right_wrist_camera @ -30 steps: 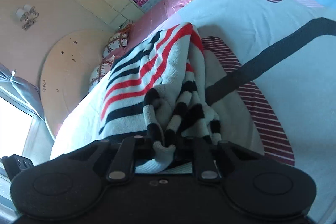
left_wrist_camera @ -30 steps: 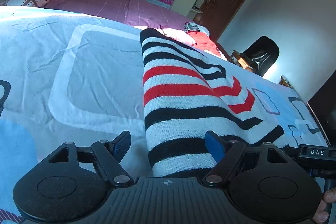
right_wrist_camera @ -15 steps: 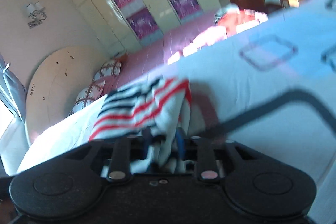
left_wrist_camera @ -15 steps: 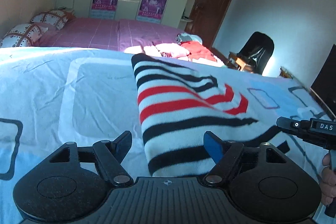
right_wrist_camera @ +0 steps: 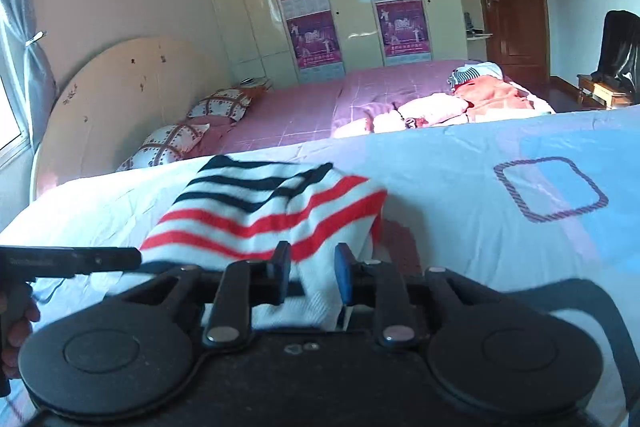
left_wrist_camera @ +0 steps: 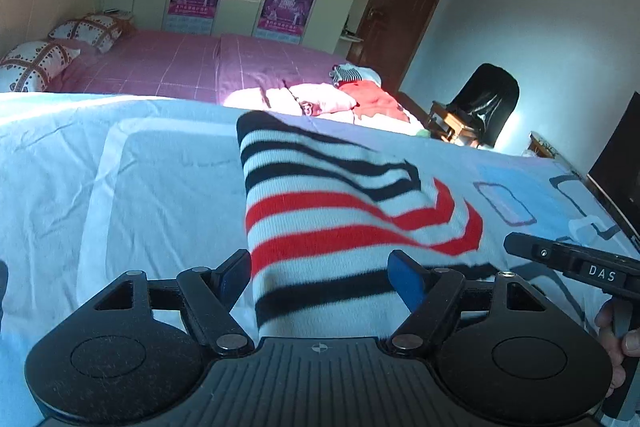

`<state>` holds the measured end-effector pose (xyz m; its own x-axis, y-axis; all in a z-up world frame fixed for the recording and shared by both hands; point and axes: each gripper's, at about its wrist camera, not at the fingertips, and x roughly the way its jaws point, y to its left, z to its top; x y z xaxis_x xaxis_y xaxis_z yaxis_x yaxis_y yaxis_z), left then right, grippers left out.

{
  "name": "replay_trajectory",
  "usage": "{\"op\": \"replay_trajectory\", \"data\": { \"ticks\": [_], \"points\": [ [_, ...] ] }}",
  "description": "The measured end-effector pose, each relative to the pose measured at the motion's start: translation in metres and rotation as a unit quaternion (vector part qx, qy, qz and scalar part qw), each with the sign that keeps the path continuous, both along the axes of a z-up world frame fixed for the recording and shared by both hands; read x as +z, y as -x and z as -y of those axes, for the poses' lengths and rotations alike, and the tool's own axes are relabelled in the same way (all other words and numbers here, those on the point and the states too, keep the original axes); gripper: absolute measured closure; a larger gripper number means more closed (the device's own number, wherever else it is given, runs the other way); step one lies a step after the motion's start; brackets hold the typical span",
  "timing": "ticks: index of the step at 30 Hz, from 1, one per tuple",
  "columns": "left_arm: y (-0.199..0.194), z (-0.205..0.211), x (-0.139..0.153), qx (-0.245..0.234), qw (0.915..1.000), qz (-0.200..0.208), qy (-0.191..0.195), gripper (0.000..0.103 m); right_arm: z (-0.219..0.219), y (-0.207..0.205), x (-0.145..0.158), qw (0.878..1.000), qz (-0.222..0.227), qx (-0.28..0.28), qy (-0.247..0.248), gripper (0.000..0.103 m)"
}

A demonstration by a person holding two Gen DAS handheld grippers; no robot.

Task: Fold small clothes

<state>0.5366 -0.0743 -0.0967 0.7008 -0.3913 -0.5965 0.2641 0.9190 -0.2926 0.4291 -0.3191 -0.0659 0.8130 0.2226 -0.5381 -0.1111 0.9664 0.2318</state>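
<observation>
A knitted sweater (left_wrist_camera: 340,211) with white, black and red stripes lies folded flat on the light blue bed cover (left_wrist_camera: 120,187). My left gripper (left_wrist_camera: 320,279) is open wide over its near end, one finger at the left edge and the other over the knit. In the right wrist view the same sweater (right_wrist_camera: 260,211) lies just ahead. My right gripper (right_wrist_camera: 314,273) is opening, and a white edge of the sweater still sits between its blue pads without being pinched. The right tool's black body (left_wrist_camera: 580,265) shows at the sweater's right side, held by a hand.
Beyond the blue cover (right_wrist_camera: 480,195) is a pink bed (left_wrist_camera: 180,67) with patterned pillows (left_wrist_camera: 36,61) and a pile of clothes (left_wrist_camera: 360,99). A black chair (left_wrist_camera: 484,99) and a brown door (left_wrist_camera: 396,7) stand at the right, a wardrobe with posters behind.
The right gripper has rolled level and lifted, and its jaws have parted from the bunched sweater edge. The sweater now lies flat. The left gripper has drawn back and risen a little.
</observation>
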Motion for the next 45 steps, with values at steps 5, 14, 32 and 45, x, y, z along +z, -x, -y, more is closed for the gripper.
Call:
{"op": "replay_trajectory", "data": {
  "ticks": [5,14,32,45],
  "points": [
    [-0.039,0.009,-0.009,0.005,0.9999,-0.011,-0.007,0.028,-0.001,-0.038,-0.012,1.0,-0.002,0.009,0.016,0.091],
    [-0.069,0.007,-0.023,0.003,0.9995,-0.026,-0.015,0.028,0.001,-0.067,-0.01,0.998,0.011,0.028,0.046,0.082],
    [-0.074,0.013,-0.026,0.011,0.9976,-0.041,-0.055,0.027,0.02,-0.077,-0.015,0.999,-0.034,-0.004,0.012,0.066],
    [-0.038,-0.045,-0.06,-0.048,0.9669,-0.151,0.2,0.027,0.112,-0.043,-0.059,0.941,-0.161,0.014,-0.299,0.043]
  ]
}}
